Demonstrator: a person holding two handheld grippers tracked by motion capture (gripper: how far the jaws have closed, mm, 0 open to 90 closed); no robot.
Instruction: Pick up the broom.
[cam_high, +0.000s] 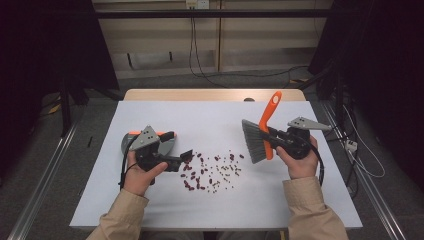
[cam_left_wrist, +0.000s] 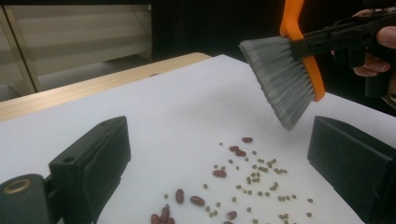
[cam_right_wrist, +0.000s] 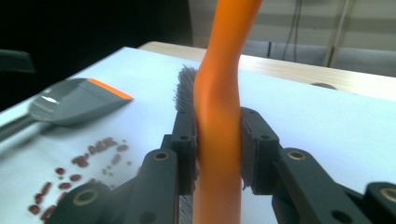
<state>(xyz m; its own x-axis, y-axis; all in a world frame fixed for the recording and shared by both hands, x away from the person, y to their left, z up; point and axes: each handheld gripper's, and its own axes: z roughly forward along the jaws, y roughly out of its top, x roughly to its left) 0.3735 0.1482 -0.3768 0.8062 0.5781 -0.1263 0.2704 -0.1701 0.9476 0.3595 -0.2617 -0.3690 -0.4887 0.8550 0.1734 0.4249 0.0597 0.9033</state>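
An orange-handled brush (cam_high: 270, 112) with grey bristles (cam_left_wrist: 280, 79) hangs tilted above the white tabletop, bristles down and to the left. My right gripper (cam_high: 274, 137) is shut on its handle (cam_right_wrist: 219, 93), the jaws pressing both sides. Red beans and small green beans (cam_high: 210, 170) lie scattered mid-table, between the two grippers. My left gripper (cam_high: 185, 157) is open just left of the beans (cam_left_wrist: 243, 177), jaws wide apart with nothing between them (cam_left_wrist: 219, 130). A grey dustpan (cam_high: 169, 145) with an orange edge lies flat on the table behind the left gripper, also seen as the dustpan (cam_right_wrist: 70, 102) beyond the beans (cam_right_wrist: 79, 163).
The white sheet (cam_high: 225, 115) covers a wooden table whose bare far edge (cam_high: 215, 95) shows at the back. Cables (cam_high: 200, 70) run over the floor beyond it. Metal rails flank the table on both sides.
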